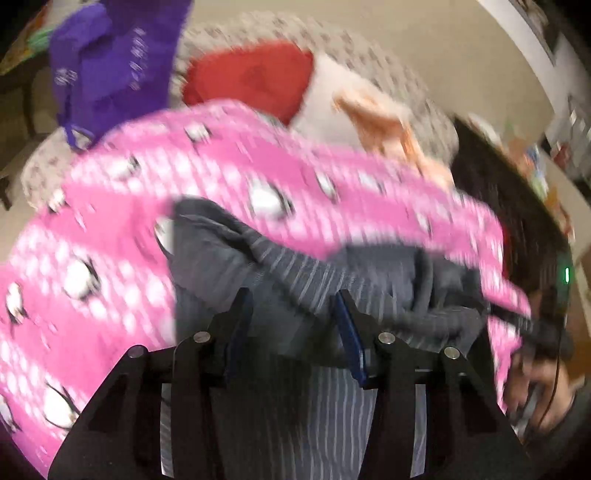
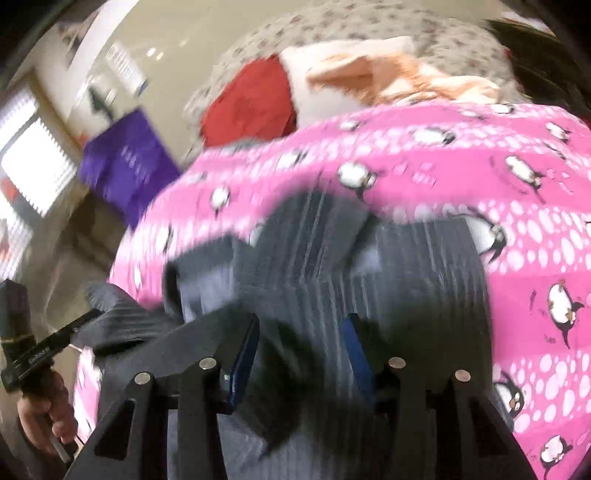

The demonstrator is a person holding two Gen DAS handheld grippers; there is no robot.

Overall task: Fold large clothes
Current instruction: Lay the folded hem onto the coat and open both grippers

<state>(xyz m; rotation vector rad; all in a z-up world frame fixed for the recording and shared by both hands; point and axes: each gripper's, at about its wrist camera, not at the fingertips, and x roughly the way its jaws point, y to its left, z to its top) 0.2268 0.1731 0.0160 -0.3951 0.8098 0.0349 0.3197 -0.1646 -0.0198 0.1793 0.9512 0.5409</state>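
A dark grey striped garment lies bunched on a pink penguin-print cloth. My left gripper is open, its jaws apart with the striped fabric between and under them. In the right wrist view the same striped garment lies on the pink cloth. My right gripper is open too, with a fold of the garment lying between its jaws. Both views are motion-blurred. The left gripper shows at the left edge of the right wrist view, the right gripper at the right of the left wrist view.
Behind lie a red garment, a white and orange garment and a purple garment on a patterned grey cover. Beige floor lies beyond. A dark cloth lies at right.
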